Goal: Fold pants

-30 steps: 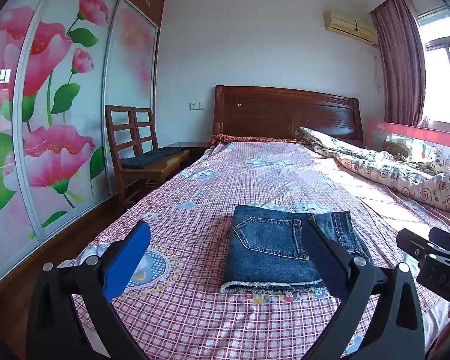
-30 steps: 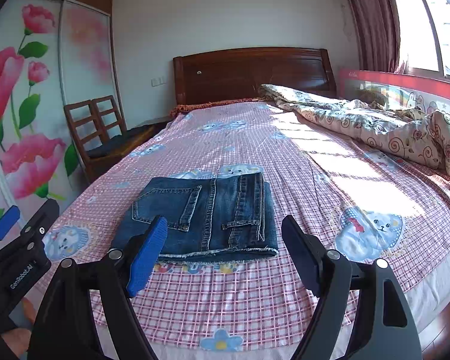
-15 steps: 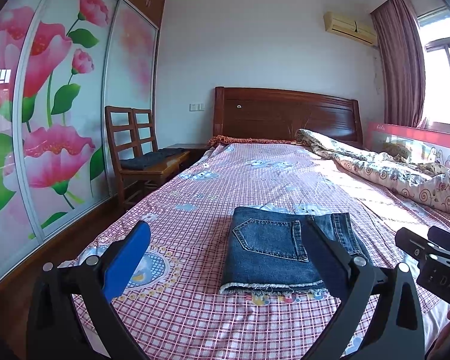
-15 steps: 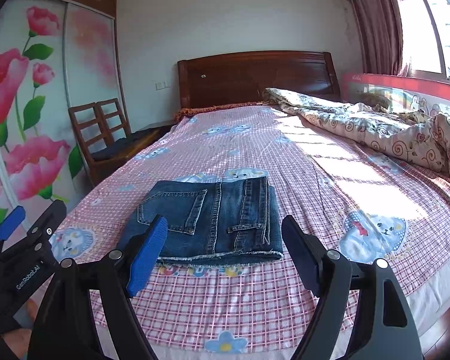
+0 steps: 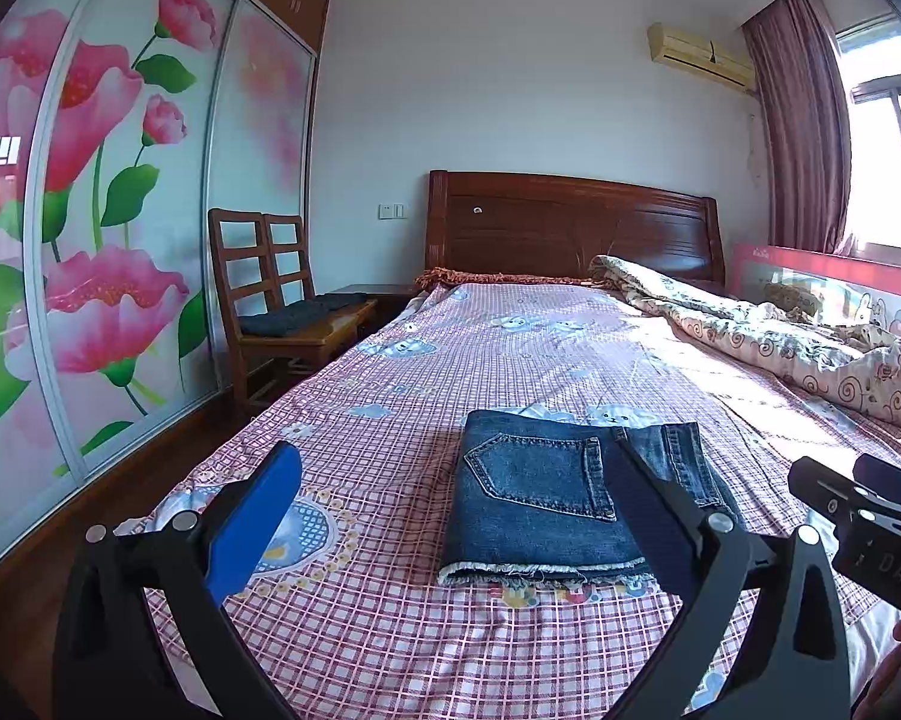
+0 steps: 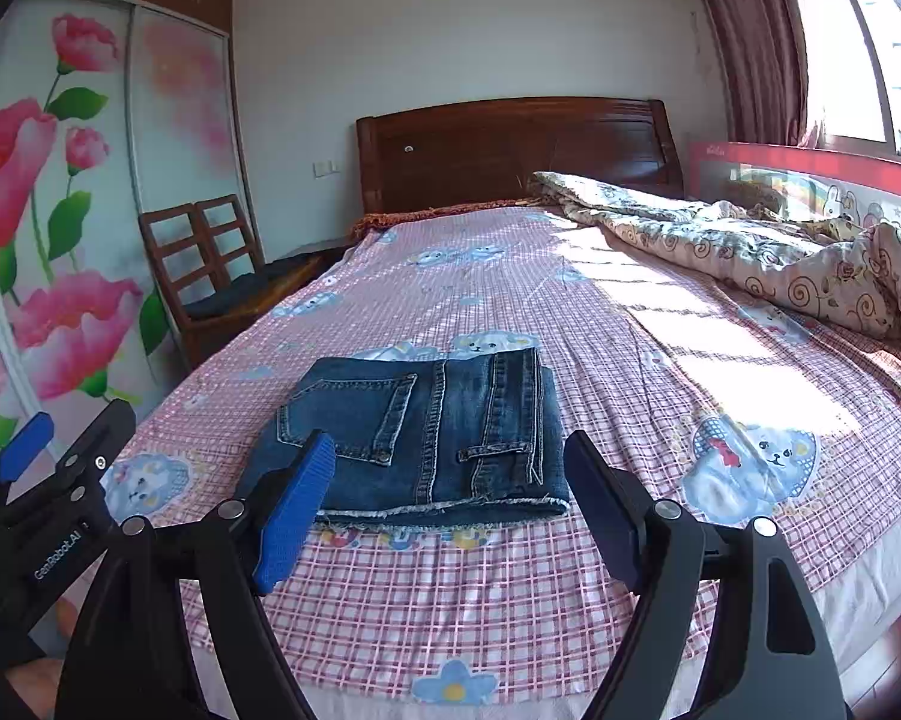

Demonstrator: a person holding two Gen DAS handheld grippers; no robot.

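A pair of blue denim pants (image 5: 546, 498) lies folded into a compact rectangle on the pink checked bed sheet (image 5: 390, 420), back pocket up, frayed hem toward me. It also shows in the right wrist view (image 6: 426, 438). My left gripper (image 5: 456, 510) is open and empty, held back from the bed's near edge, left of the pants. My right gripper (image 6: 450, 492) is open and empty, just short of the pants' near edge. Each gripper shows at the edge of the other's view: the right gripper (image 5: 858, 516), the left gripper (image 6: 42, 468).
A crumpled floral quilt (image 6: 750, 240) lies along the bed's right side by a red guard rail (image 6: 810, 168). A wooden headboard (image 5: 570, 222) stands at the far end. Two wooden chairs (image 5: 270, 300) and a flowered wardrobe (image 5: 90, 210) stand to the left.
Both grippers have drawn back and risen slightly from the bed; the folded pants lie still and look a little farther away. Both jaws stay open.
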